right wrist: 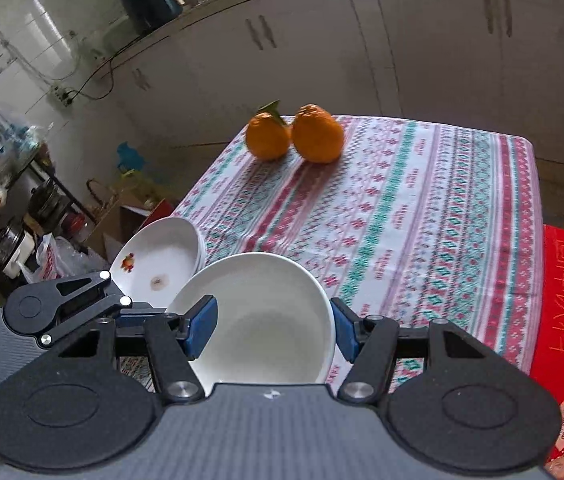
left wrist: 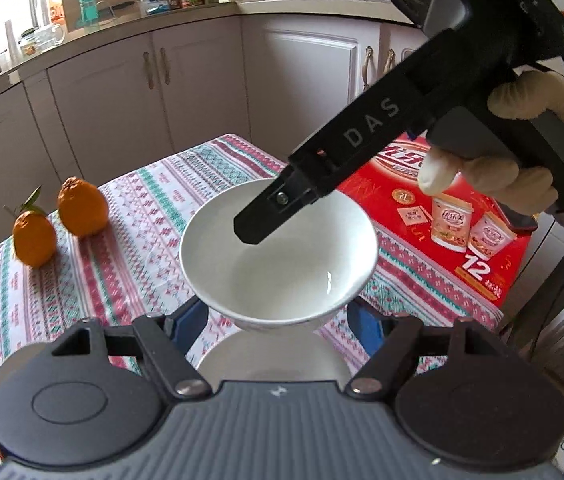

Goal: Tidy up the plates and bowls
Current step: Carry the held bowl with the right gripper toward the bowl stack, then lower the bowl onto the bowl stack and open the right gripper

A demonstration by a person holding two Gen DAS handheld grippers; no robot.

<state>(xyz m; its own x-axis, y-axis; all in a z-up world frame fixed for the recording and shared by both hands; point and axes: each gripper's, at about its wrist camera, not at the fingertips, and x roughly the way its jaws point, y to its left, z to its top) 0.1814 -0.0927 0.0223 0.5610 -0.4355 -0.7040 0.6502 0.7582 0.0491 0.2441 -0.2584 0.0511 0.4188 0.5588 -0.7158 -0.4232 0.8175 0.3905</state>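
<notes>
The left gripper (left wrist: pixel 278 324) is closed narrow on the low part of a white bowl (left wrist: pixel 278 248), its blue pads (left wrist: pixel 190 326) on either side just above the bowl's foot. The right gripper (right wrist: pixel 272 330) clamps the same bowl by its wall. One blue pad sits inside the rim and the other outside it. In the left wrist view its black inner finger (left wrist: pixel 250 228) slants down into the empty bowl. A gloved hand (left wrist: pixel 493 168) is wrapped around that gripper's grey handle.

The bowl is held clear of the table, directly over a white plate (left wrist: pixel 274 360) whose surface shows just below its foot. From the right wrist view this is the top of a short stack of plates (right wrist: pixel 158 264) near the table's edge. The top plate has a small red motif and a brownish spot.

Beyond the bowl lies a striped red, green and white tablecloth (right wrist: pixel 421 220). Two oranges (right wrist: pixel 315 134) stand side by side and nearly touching at its far side, one with a green leaf. A red carton printed with cups (left wrist: pixel 449 224) lies on the cloth on the opposite side, well apart from the fruit.
</notes>
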